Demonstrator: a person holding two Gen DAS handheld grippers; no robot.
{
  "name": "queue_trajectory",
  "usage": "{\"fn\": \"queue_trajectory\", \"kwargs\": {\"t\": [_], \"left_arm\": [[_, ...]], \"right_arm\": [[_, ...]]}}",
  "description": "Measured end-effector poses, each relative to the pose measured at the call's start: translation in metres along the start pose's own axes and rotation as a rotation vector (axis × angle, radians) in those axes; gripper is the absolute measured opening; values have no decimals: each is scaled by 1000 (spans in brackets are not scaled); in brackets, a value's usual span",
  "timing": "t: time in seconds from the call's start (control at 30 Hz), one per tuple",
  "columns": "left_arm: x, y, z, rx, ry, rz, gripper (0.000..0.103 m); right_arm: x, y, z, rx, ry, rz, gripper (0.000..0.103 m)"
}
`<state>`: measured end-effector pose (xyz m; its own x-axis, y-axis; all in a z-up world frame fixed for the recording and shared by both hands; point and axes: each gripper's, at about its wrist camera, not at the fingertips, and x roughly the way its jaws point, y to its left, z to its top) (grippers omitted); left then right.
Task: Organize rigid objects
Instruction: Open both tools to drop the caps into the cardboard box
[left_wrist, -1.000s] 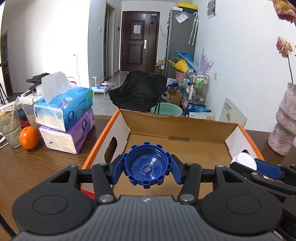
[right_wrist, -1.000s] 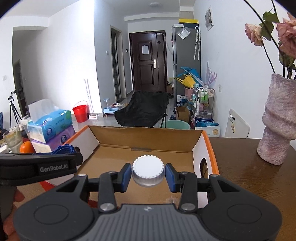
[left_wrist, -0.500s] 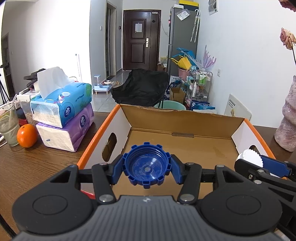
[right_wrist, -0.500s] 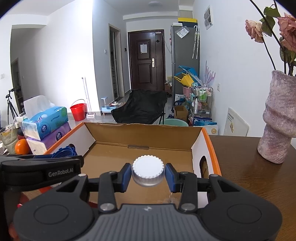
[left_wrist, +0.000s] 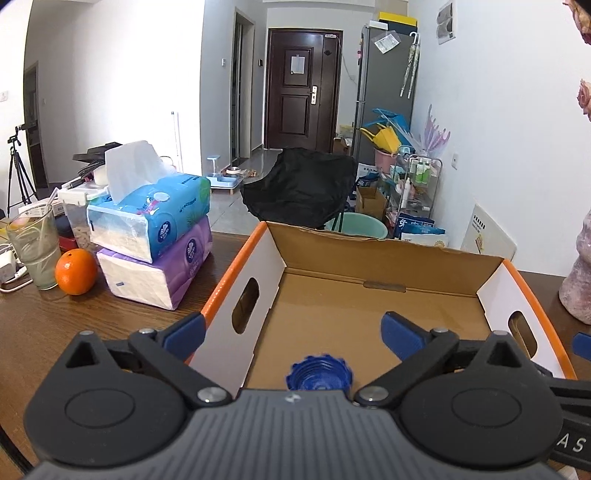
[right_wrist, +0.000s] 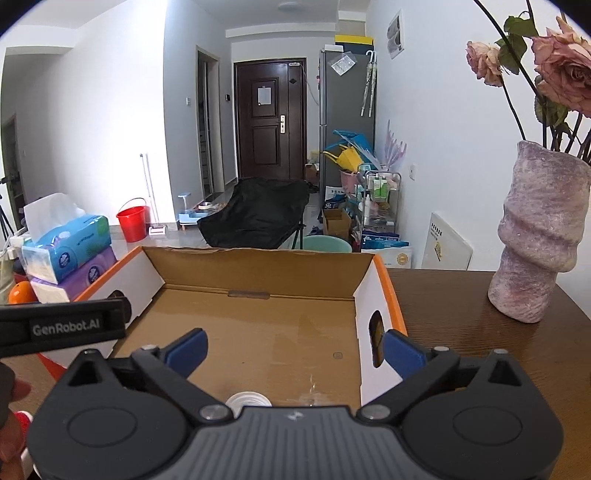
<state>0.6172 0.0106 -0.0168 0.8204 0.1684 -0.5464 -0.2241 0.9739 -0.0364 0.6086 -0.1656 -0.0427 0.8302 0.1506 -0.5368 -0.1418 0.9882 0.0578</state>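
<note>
Now both grippers hang over the cardboard box (left_wrist: 369, 254) with nothing in them. On the left gripper (left_wrist: 291, 328) the blue pads are spread wide, and the blue cap (left_wrist: 319, 374) lies on the box floor below. The right gripper (right_wrist: 293, 347) is equally wide open above the white cap (right_wrist: 248, 398), which seems to rest on the floor, half hidden behind the gripper body.

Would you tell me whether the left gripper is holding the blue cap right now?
No, the left gripper has its jaws spread wide, and the blue cap lies loose in the cardboard box.
</note>
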Motion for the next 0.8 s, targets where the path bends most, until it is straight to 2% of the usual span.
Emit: {"fn": "queue_trajectory", "kwargs": {"t": [0.43,0.8], "left_arm": [[-2,2,1,-13,6,18,103],[-19,6,1,-34,-9,7,103]], "right_arm": [[-4,-2,1,-2,1,-10,103],[-19,-6,0,-8,-18,-26,103]]}}
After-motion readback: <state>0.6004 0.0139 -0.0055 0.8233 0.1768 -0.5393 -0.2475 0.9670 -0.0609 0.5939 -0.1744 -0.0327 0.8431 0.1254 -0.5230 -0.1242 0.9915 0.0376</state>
